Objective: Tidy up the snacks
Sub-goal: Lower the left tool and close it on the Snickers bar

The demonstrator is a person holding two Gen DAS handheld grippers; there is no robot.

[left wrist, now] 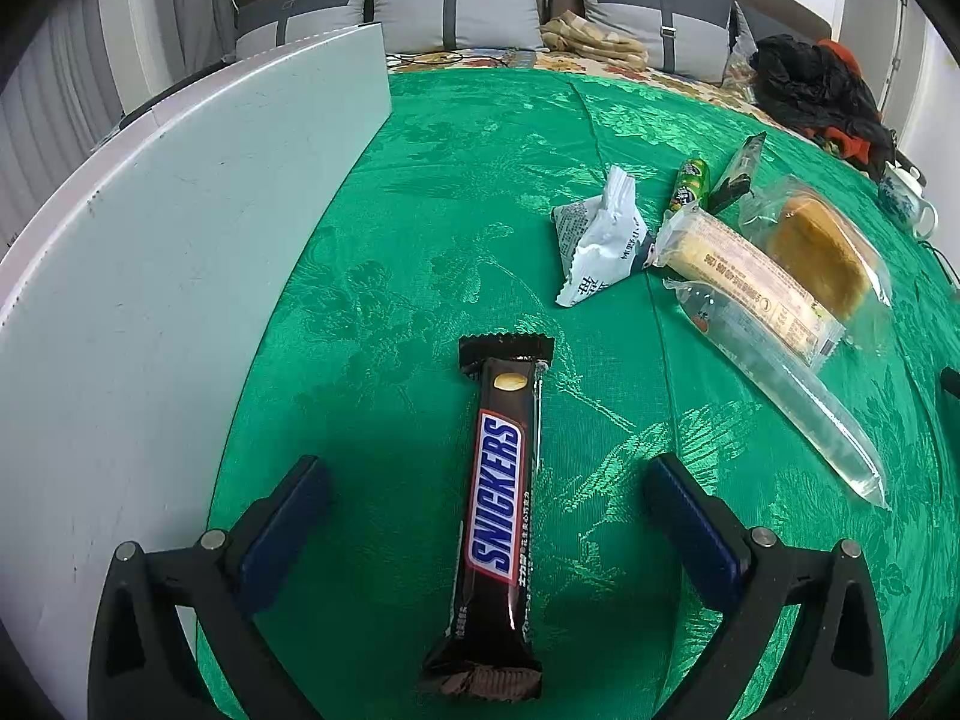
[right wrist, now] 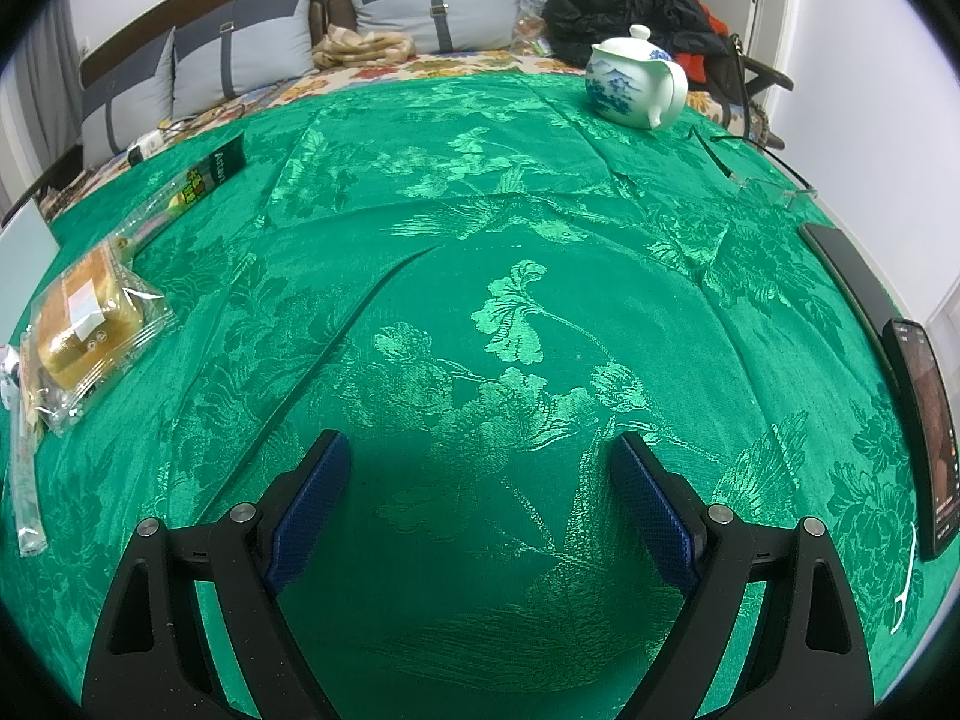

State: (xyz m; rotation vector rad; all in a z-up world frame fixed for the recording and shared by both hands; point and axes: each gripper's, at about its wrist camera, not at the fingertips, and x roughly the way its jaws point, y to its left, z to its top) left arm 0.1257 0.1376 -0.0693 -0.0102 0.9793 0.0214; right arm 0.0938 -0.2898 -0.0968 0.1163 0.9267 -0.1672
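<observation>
Snickers bar [left wrist: 501, 504] lies lengthwise on the green tablecloth [left wrist: 456, 168] in the left wrist view, centred between the wide-spread fingers of the left gripper [left wrist: 486, 498], which touch nothing, with a white board [left wrist: 180, 228] left of it and, beyond it to the right, a white wrapper [left wrist: 600, 240], a wafer pack [left wrist: 750, 276], a bagged cake [left wrist: 822, 252] and a long clear packet [left wrist: 798, 408]. In the right wrist view, the right gripper [right wrist: 480, 492] is likewise wide open and empty over bare tablecloth; the bagged cake sits far left, a teapot [right wrist: 636, 84] far beyond, and a phone [right wrist: 924, 426] at the right edge.
</observation>
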